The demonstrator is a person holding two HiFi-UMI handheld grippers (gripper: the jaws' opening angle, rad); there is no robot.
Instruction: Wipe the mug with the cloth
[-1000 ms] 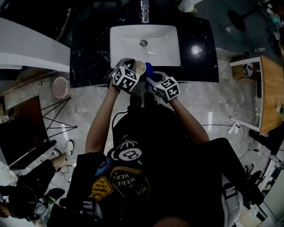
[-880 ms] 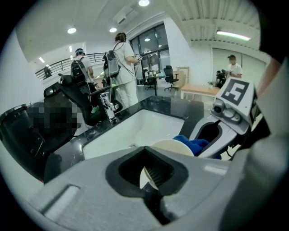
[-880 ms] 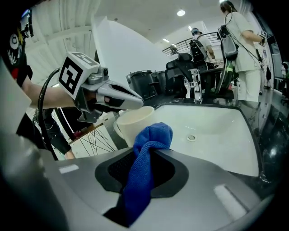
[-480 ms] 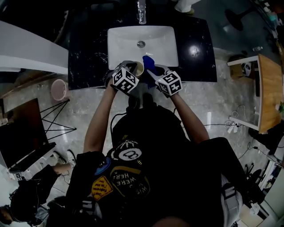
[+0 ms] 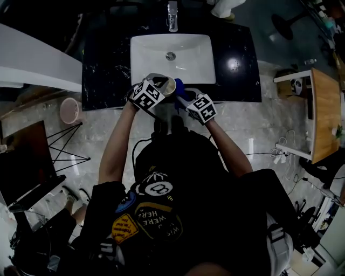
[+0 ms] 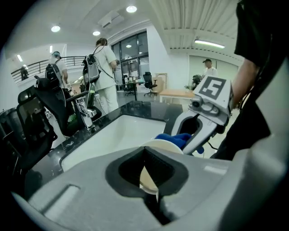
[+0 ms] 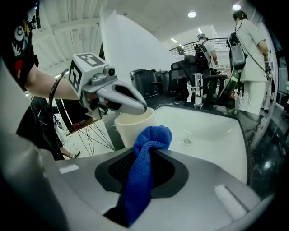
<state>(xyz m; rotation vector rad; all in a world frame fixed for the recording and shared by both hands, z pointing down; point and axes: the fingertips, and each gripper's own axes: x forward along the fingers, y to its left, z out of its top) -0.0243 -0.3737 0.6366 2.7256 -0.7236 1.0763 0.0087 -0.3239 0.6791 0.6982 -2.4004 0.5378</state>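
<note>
A cream mug is held over the front edge of the white sink, with my left gripper shut on its rim. In the left gripper view the mug sits pinched between the jaws. My right gripper is shut on a blue cloth, which hangs out of its jaws just right of the mug. The cloth's top lies against the mug's side. The left gripper shows over the mug in the right gripper view.
A chrome tap stands behind the sink on the black stone counter. A pink bin sits on the floor at the left, a wooden table at the right. People stand beyond the counter.
Both grippers have kept their holds. The cloth has dropped back from above the mug to its right side, and the right gripper has moved slightly down and left.
</note>
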